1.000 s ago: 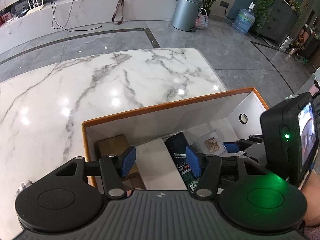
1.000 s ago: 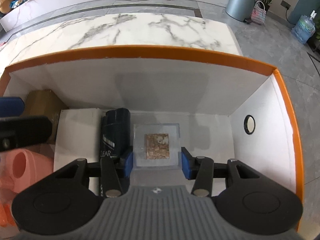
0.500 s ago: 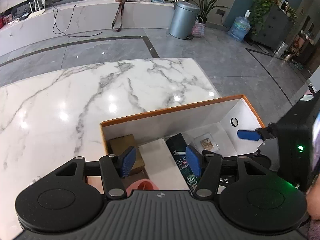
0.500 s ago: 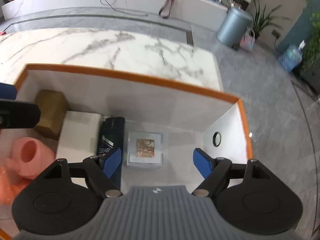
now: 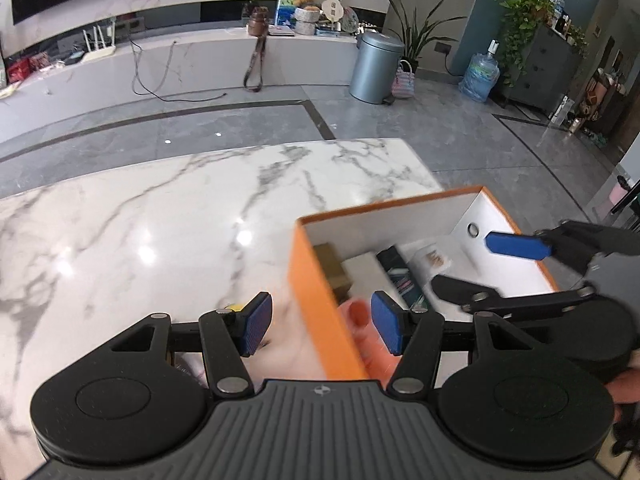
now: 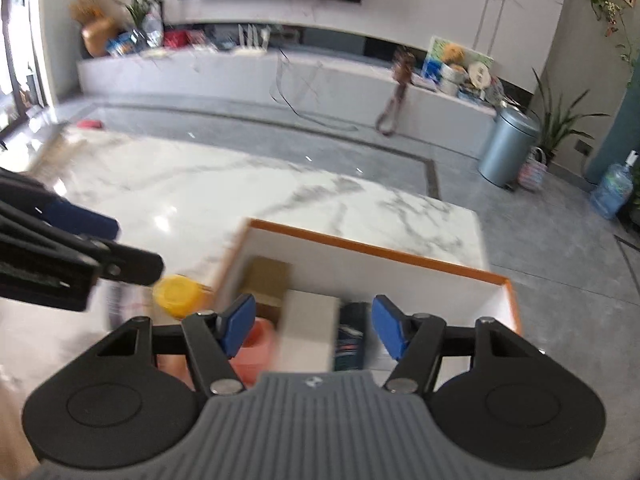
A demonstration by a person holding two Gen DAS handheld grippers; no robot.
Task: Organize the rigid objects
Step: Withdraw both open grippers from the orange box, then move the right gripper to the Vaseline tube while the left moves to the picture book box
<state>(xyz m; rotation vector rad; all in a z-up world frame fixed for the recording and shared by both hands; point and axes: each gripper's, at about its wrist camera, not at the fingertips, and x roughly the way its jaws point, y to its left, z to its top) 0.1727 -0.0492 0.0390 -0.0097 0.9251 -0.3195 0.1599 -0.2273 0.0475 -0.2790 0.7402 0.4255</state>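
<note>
An orange-rimmed white box [image 5: 308,280] [image 6: 372,246] stands on the marble table. In it lie a brown box [image 5: 330,262] [image 6: 266,280], a white box [image 5: 366,270] [image 6: 310,330], a dark Clear bottle [image 5: 402,274] [image 6: 350,338], a clear case with a brown square [image 5: 434,258] and a pink object [image 5: 356,316] [image 6: 252,350]. My left gripper [image 5: 322,326] is open and empty, raised over the box's left wall. My right gripper [image 6: 314,326] is open and empty, raised above the box; it also shows in the left wrist view [image 5: 516,245].
A yellow cap [image 6: 178,295] [image 5: 234,307] lies on the marble table [image 5: 160,232] just left of the box. Beyond the table are grey floor, a steel bin [image 5: 376,68] and a long white counter [image 5: 180,60].
Both grippers have risen and pulled back from the box. The right gripper let go of the clear case, opened wide and drew up. The left view shifted left of the box wall.
</note>
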